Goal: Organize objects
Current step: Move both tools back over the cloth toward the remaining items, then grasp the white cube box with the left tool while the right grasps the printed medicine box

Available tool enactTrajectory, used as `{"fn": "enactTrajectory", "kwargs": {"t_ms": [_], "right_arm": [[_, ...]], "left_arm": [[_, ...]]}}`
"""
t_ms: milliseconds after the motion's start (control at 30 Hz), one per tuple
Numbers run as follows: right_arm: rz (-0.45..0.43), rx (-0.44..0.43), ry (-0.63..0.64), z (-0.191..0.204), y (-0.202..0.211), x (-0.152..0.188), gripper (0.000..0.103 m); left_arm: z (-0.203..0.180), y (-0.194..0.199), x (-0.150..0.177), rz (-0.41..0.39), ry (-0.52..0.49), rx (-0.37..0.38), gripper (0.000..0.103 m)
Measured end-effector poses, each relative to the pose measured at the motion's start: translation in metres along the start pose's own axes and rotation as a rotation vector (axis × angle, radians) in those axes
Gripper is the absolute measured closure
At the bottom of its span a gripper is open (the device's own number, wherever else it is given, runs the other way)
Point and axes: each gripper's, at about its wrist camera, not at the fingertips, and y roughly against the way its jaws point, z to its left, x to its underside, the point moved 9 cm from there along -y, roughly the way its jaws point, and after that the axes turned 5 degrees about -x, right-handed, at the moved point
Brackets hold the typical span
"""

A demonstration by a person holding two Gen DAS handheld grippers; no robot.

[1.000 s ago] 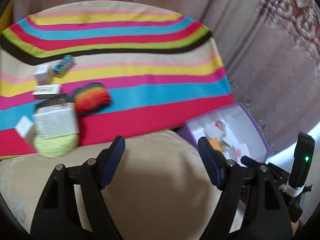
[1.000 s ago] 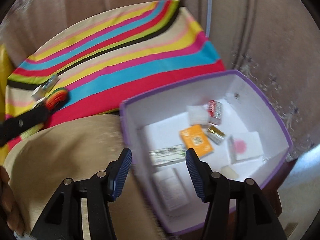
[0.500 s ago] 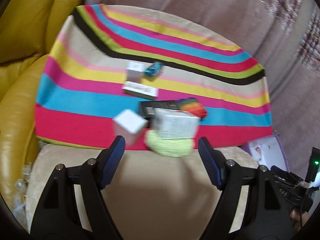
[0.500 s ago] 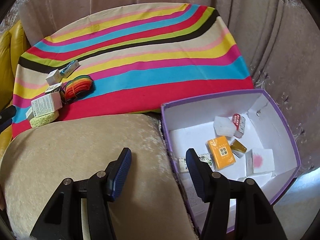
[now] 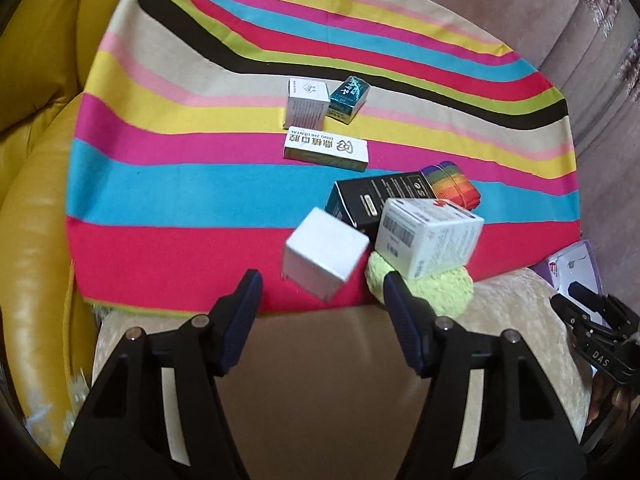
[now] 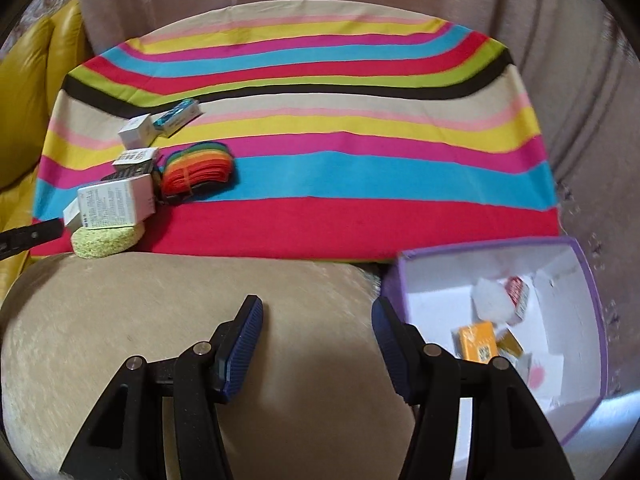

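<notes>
A plain white cube box (image 5: 324,254) lies on the striped cloth (image 5: 180,184), just ahead of my left gripper (image 5: 320,285). The jaws are closing on either side of its near corner, and the pads do not touch it. To its right a white barcode box (image 5: 430,240) rests on a lime-green sponge (image 5: 436,292). Behind them are a black box (image 5: 360,200) and a rainbow bundle (image 5: 452,180). My right gripper (image 6: 316,307) stands open and empty over the beige cushion (image 6: 200,320), left of the purple box (image 6: 480,245).
Farther back on the cloth lie a long white printed box (image 5: 326,148), a small white box (image 5: 306,104) and a teal box (image 5: 348,98). The purple box holds several small packets. A yellow leather sofa (image 5: 32,200) flanks the left; curtains hang behind.
The left gripper swung left and down toward the pile of boxes, and its jaws narrowed. The right gripper moved left, off the purple box and over the beige cushion.
</notes>
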Motion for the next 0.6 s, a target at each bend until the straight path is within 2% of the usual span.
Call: {"fn": "enactTrajectory", "kwargs": {"t_ms": [100, 167, 300, 333, 400, 600], "right_arm": [[-0.002, -0.051, 0.014, 0.014, 0.000, -0.007, 0.045], [-0.006, -0.127, 0.006, 0.029, 0.003, -0.014, 0.043], [-0.021, -0.231, 0.021, 0.066, 0.005, -0.025, 0.033], [-0.022, -0.250, 0.028, 0.076, 0.004, -0.029, 0.031], [-0.026, -0.271, 0.040, 0.094, 0.002, -0.035, 0.025], [-0.038, -0.271, 0.096, 0.137, -0.009, -0.053, 0.021]], "left_arm": [[0.000, -0.010, -0.003, 0.029, -0.021, 0.009, 0.037], [-0.001, -0.017, -0.004, 0.043, -0.030, 0.006, 0.037], [-0.005, -0.024, -0.006, 0.052, -0.053, 0.023, 0.052], [-0.005, -0.025, -0.006, 0.053, -0.054, 0.029, 0.053], [-0.006, -0.024, -0.006, 0.046, -0.051, 0.040, 0.053], [0.009, -0.017, -0.005, -0.006, 0.035, 0.036, 0.054]]}}
